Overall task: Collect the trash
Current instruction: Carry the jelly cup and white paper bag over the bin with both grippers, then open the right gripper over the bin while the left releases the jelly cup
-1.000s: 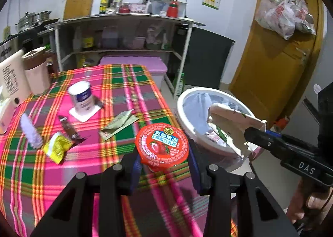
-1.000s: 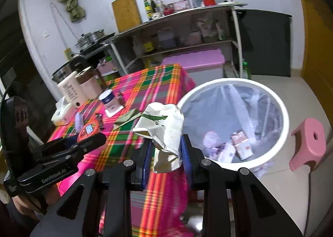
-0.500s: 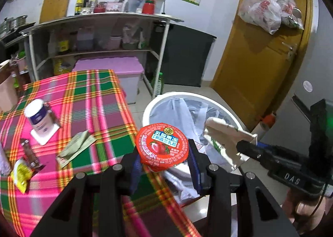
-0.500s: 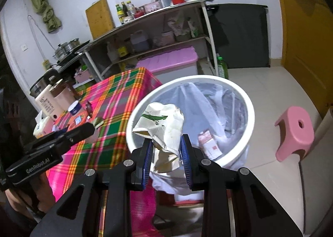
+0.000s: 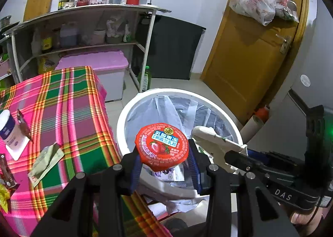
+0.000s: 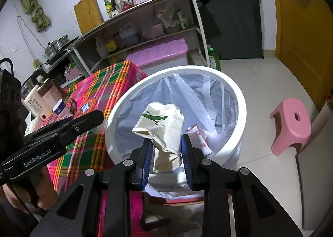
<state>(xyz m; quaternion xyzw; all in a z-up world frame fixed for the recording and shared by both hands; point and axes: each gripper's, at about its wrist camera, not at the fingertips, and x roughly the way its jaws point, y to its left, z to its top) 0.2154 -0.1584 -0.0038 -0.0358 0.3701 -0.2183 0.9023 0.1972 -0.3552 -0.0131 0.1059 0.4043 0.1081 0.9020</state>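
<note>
Counted in view: two grippers, the left gripper [image 5: 164, 166] and the right gripper [image 6: 166, 153]. One white bin [image 6: 239, 99]. One red-lidded cup [image 5: 162, 146]. One crumpled paper cup [image 6: 164, 124]. One pink stool [image 6: 291, 124]. One plaid-covered table [image 5: 68, 112]. One yellow door [image 5: 249, 54]. One pink-lidded box [image 5: 93, 63].

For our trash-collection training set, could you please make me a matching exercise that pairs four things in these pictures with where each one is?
Things:
1. red-lidded jelly cup
2. crumpled paper cup
3. pink stool
4. green wrapper

Places:
A. on the floor beside the bin
B. flat on the plaid tablecloth
C. between the left gripper's jaws
D. between the right gripper's jaws

Pairs: 1-C, 2-D, 3-A, 4-B
</note>
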